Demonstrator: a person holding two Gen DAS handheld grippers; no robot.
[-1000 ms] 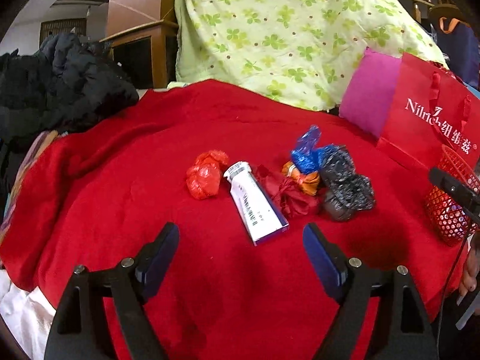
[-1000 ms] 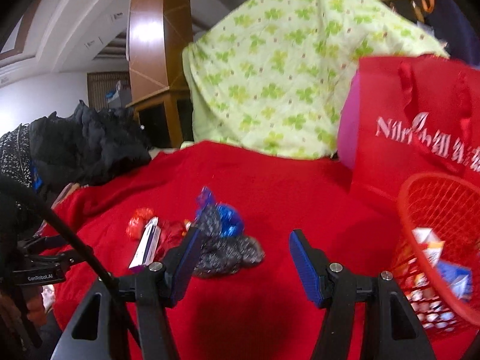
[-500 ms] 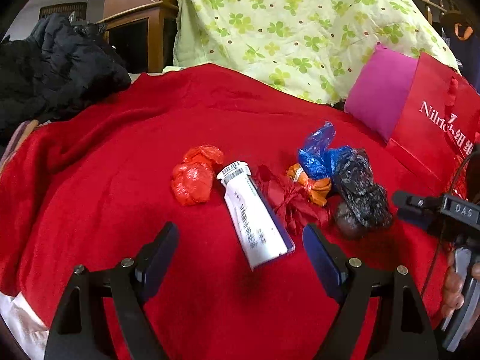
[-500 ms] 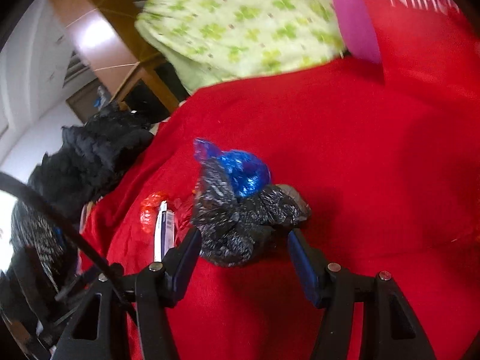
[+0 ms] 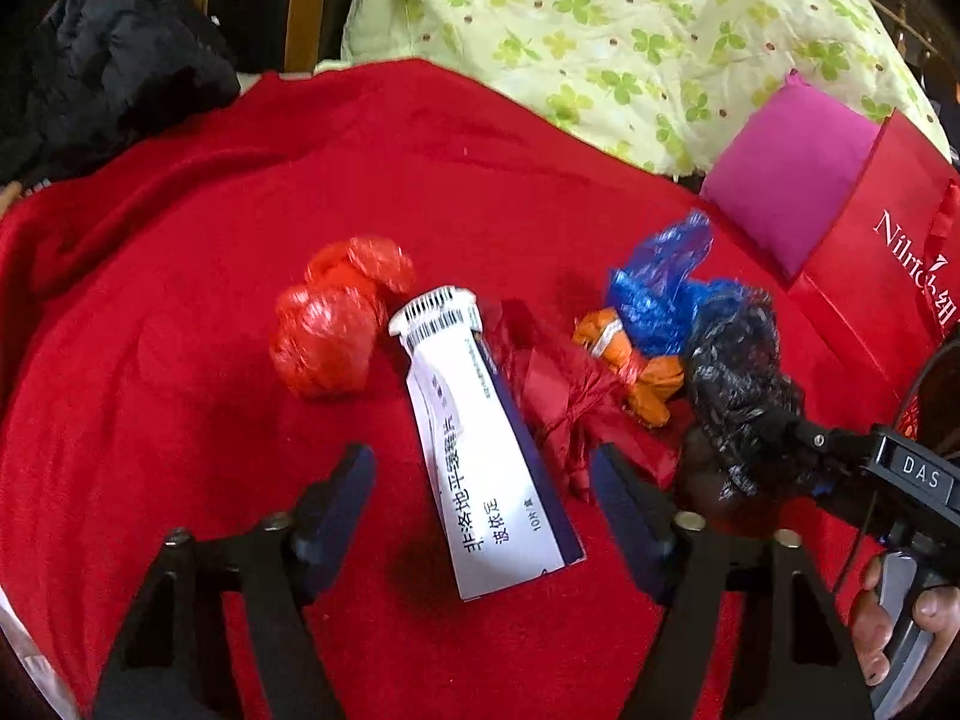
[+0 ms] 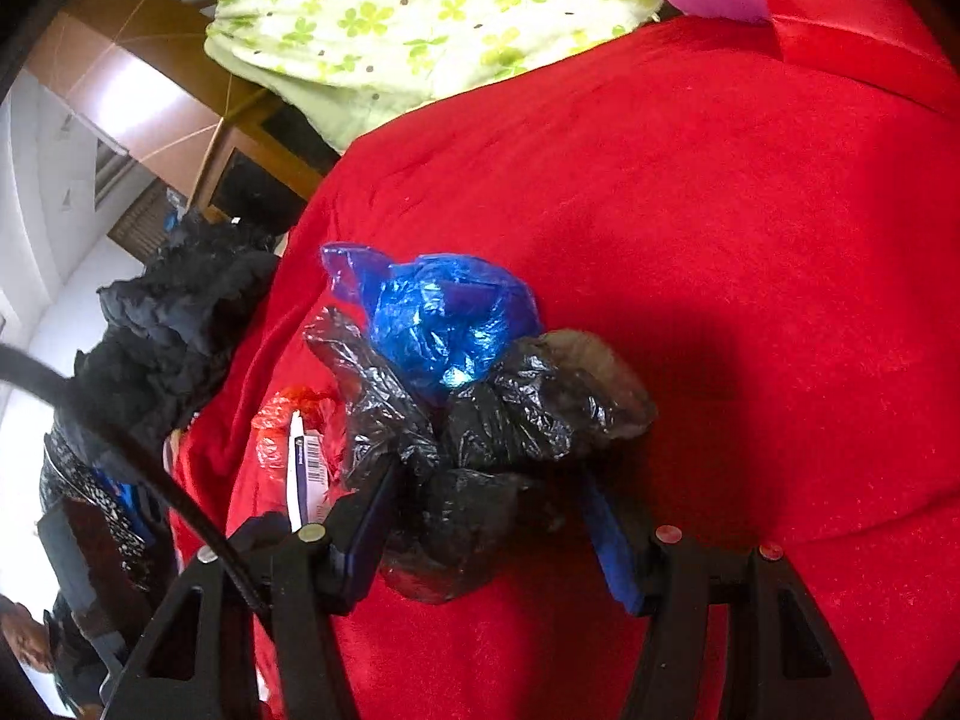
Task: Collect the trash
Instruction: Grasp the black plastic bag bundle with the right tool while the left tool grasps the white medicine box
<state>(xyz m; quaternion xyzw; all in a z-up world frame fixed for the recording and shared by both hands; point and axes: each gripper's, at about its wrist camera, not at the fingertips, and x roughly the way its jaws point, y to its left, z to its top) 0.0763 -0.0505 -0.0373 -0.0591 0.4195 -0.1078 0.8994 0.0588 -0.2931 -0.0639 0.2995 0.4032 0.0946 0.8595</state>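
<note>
Now I have both claws lowered from above onto the trash pile on the red blanket (image 5: pixel 180 276), so pickup can start. My left claw (image 5: pixel 480 480) is closing, half-wide, astride the white box (image 5: pixel 480 450) without touching it. My right claw (image 6: pixel 486 516) is closing around the black bag (image 6: pixel 480 438); left pad touches it, right pad stands clear.
</note>
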